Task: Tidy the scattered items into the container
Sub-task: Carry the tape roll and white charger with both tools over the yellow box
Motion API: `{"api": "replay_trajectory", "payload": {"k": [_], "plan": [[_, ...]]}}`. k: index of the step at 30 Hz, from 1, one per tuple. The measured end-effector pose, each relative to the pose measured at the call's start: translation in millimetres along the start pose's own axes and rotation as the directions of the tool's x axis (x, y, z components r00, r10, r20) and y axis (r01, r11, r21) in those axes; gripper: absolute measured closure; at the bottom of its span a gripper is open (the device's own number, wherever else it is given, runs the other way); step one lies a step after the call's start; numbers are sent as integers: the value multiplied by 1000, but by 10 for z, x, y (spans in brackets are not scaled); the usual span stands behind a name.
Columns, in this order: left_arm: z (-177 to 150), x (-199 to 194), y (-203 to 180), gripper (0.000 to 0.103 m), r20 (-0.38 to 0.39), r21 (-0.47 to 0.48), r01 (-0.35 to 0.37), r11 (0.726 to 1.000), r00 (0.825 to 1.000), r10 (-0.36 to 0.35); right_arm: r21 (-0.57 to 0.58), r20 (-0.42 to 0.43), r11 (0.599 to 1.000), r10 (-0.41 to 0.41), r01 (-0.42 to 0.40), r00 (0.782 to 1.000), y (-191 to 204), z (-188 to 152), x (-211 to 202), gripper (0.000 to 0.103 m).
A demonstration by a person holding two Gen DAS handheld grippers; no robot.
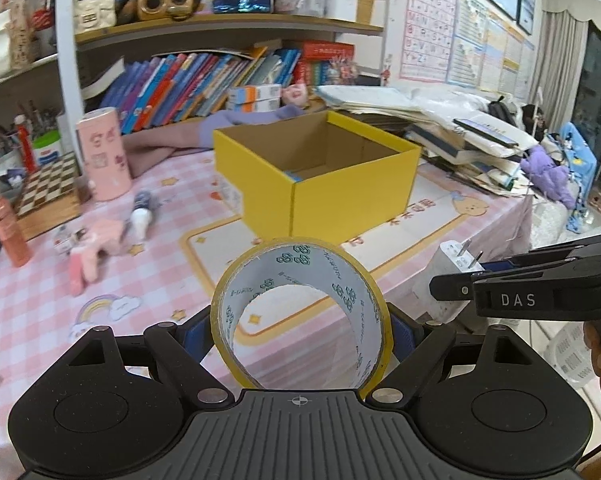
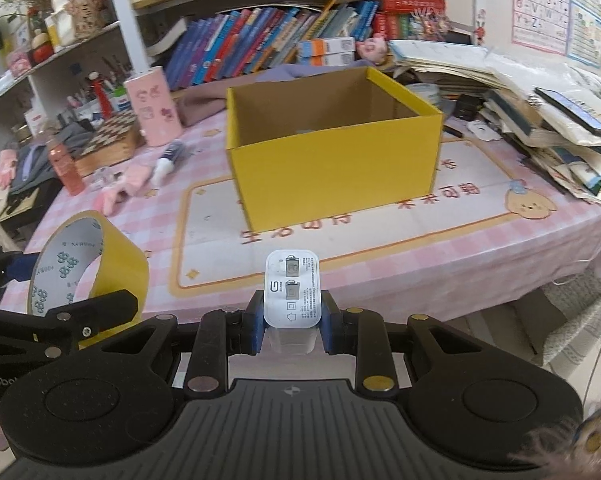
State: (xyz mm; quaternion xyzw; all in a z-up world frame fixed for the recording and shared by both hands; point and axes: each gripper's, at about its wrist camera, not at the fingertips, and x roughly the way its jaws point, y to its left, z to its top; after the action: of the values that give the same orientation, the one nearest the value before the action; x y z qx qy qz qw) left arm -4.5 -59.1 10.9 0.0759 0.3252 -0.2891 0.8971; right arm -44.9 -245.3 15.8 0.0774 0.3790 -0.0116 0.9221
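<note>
My left gripper point(image 1: 300, 332) pinches a roll of yellow tape point(image 1: 300, 316), held upright between its blue pads point(image 1: 403, 334) off the near edge of the table point(image 1: 160, 280). My right gripper point(image 2: 291, 330) clamps a white charger plug point(image 2: 292, 290) between its pads, prong face toward the camera, also off the near edge. The open yellow box point(image 2: 332, 160) stands at mid-table, beyond both held items. A pink glove point(image 1: 90, 254) lies toward the left edge.

Home study, crammed bookshelves point(image 2: 268, 36), alphabet poster point(image 1: 428, 24), pink checked tablecloth point(image 2: 440, 256)
</note>
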Motion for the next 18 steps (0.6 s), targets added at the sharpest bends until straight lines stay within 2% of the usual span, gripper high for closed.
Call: {"api": "replay_trajectory", "payload": {"k": [7,18], "plan": [[131,124,-114,17,8,22,40,999,999,-40,26,3,999,-43,43,999,-219,64,-13,78],[426,308,-444,17,45,137,110,984,992,-117,143,8,983,-118,116,993,-663,90,-40,78]]}}
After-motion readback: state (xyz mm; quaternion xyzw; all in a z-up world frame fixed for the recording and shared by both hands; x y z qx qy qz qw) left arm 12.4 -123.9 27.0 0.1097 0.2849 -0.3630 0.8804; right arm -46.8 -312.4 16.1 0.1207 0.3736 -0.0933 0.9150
